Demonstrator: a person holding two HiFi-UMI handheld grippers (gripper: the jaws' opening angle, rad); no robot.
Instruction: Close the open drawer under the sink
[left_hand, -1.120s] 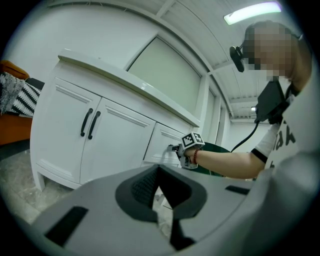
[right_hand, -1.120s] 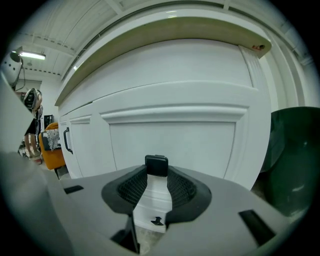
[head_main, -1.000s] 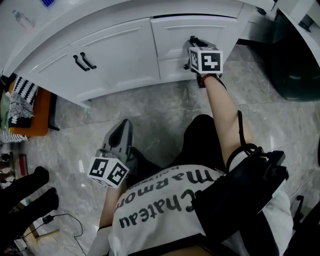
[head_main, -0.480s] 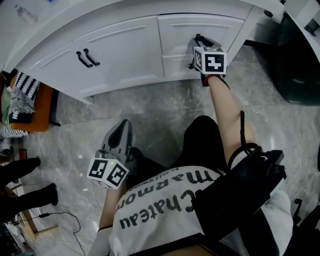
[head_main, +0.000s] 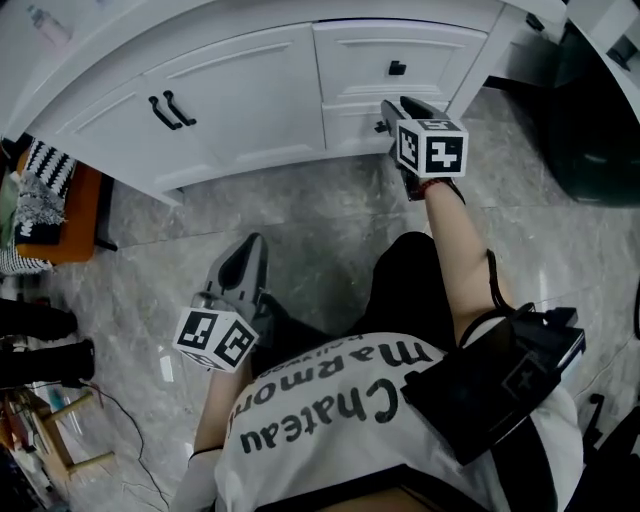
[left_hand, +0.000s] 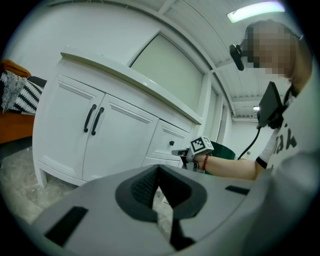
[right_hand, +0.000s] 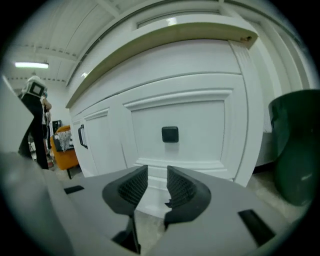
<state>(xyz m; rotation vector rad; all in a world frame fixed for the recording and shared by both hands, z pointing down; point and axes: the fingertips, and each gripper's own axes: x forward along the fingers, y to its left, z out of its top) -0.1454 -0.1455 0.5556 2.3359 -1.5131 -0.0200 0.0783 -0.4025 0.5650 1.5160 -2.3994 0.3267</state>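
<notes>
On the grey marble-tile floor (head_main: 300, 220), a white vanity cabinet (head_main: 250, 95): black bar door handles (head_main: 166, 112) at left, square-knobbed upper drawer (head_main: 440, 55) at right, above the white lower drawer (head_main: 350, 128). Right gripper (head_main: 398, 104) just before that lower drawer; left gripper (head_main: 240, 265) well back, over the floor. Orange seat (head_main: 60, 225) left of cabinet, dark green bin (head_main: 600, 130) right of it.

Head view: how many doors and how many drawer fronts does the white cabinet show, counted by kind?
Cabinet doors: 2
Drawer fronts: 2
Total: 4
</notes>
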